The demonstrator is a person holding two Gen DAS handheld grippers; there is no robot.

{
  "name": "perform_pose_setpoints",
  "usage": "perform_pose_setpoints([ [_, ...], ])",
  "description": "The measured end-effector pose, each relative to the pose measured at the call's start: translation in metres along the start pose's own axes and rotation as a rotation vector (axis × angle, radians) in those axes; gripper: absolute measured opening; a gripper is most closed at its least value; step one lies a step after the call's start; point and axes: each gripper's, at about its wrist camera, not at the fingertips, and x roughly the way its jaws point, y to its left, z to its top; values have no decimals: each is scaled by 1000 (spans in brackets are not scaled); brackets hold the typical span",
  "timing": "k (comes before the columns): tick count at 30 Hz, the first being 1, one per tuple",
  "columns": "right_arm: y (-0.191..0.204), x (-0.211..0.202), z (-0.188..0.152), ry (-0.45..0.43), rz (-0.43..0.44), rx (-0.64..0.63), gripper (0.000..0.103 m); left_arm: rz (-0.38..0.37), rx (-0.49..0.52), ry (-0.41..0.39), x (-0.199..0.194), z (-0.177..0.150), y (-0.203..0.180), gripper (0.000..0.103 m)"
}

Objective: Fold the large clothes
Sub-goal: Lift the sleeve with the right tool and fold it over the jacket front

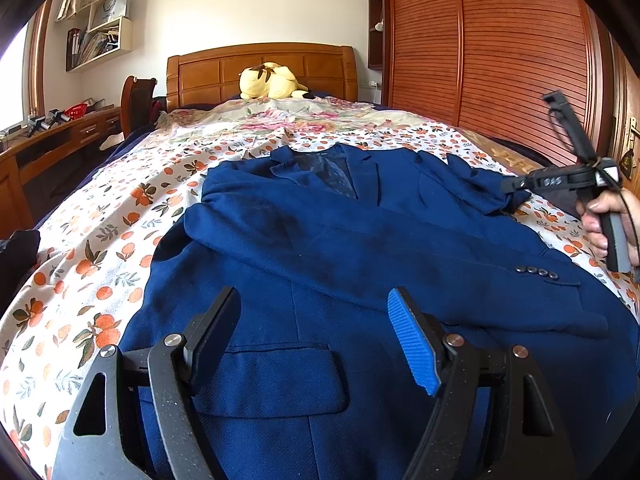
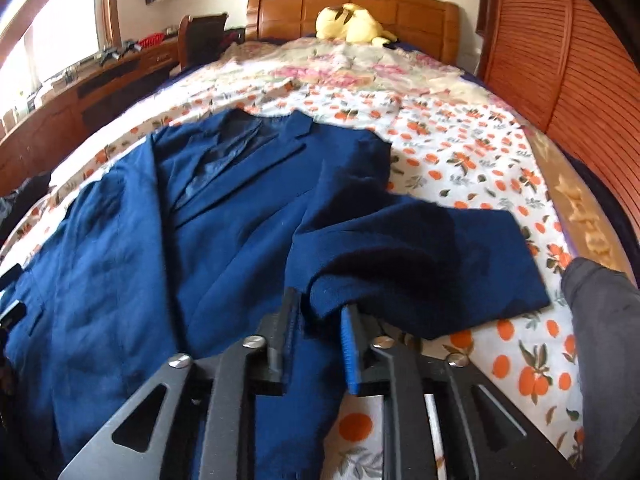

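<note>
The blue jacket (image 1: 320, 248) lies flat on the bed (image 1: 100, 216). My left gripper (image 1: 316, 336) hangs wide open, empty. My right gripper (image 2: 320, 332) pinches the right sleeve (image 2: 420, 264); the thick cloth may slip out.

A bedroom in daylight. Wooden panelled headboard (image 1: 262, 70) against a pale wall (image 1: 256, 4). On the bed, a sheet printed with oranges (image 1: 92, 256), and nearer the headboard a pink floral cover (image 1: 280, 118). Yellow plush toy (image 1: 270, 82) lying just in front of the headboard. At the right, a tall wardrobe with slatted reddish-brown doors (image 1: 500, 52). At the left, a bright window (image 2: 40, 52), a long wooden desk (image 1: 52, 144) under it, a chair (image 1: 134, 98) beside, white wall shelves with books (image 1: 100, 28) above.
</note>
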Motion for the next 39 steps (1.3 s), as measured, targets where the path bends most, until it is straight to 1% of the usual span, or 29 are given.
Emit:
perform_pose_setpoints([
  [1,-3,-7,0,-20,-5,4,45,-1,1,0,0,0,0,77],
  [3,-11,-19,-1,-60,-39,13,52,-3,2,0,0,0,0,77],
  [5,-21,-29,-1,-89,-74,28,56,-3,3,0,1,0,0,77],
  [7,-34,-34,-1,-99,-108,54,61,-3,4,2,1,0,0,77],
  [10,-52,-32,-3,-86,-164,95,63,-1,6,4,1,0,-1,77],
  [14,-68,-18,-5,-48,-230,117,64,-1,5,4,1,0,-1,77],
  [16,-75,-8,-7,-26,-248,140,64,-1,5,4,1,0,-1,77],
  [18,-79,4,-1,-1,-258,162,64,-1,5,5,1,0,-1,77],
  [24,-103,49,1,116,-254,250,64,-2,6,5,2,0,-1,77],
  [28,-120,74,-3,177,-200,357,64,-1,6,5,2,0,-1,77],
  [30,-124,79,-4,161,-193,403,64,-2,6,5,2,0,-1,77],
  [32,-126,81,-2,147,-196,405,64,-2,6,6,2,0,-1,77],
  [33,-124,84,0,145,-197,394,61,-3,6,7,2,0,-1,77],
  [34,-121,86,2,144,-192,373,46,-4,7,8,2,0,-1,77],
  [35,-118,87,2,146,-194,346,38,-5,7,9,3,0,-1,77],
  [36,-114,87,4,145,-200,311,19,-5,6,8,3,0,-2,77],
  [37,-113,87,3,142,-195,286,8,-4,6,8,3,0,-1,77],
  [39,-108,81,2,127,-203,247,5,-4,2,3,3,-1,-1,77],
])
